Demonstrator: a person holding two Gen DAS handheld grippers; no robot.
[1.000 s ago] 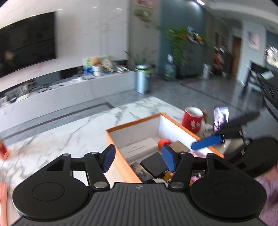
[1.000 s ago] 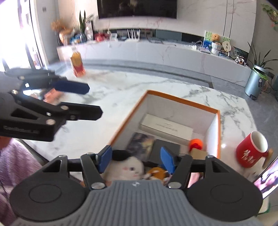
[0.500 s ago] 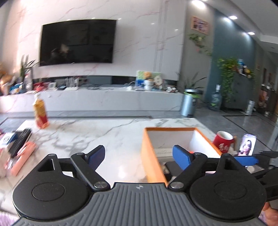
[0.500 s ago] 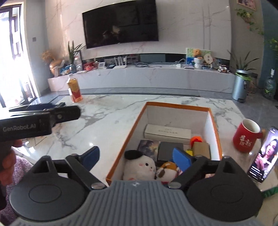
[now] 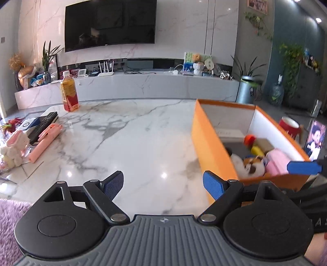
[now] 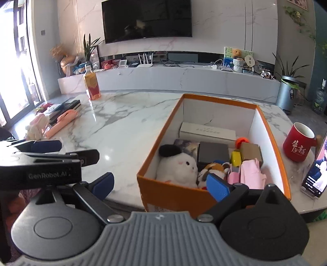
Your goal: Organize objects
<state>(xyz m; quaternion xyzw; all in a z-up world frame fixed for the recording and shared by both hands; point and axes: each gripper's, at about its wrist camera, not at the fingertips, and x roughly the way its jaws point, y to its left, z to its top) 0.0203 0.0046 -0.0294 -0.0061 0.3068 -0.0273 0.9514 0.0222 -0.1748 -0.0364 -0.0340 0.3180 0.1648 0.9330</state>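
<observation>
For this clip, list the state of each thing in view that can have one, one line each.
Left claw: open, nothing between its fingers.
Right claw: open, holding nothing.
Orange box: no lid on it, partly filled with toys and small boxes.
Drink bottle: upright, capped.
Red mug: upright on the table.
Phone: propped up, screen lit.
Wall TV: screen dark.

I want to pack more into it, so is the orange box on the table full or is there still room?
Partly full. The orange box holds toys and small boxes across its floor, but its white inner walls show bare well above them.
</observation>
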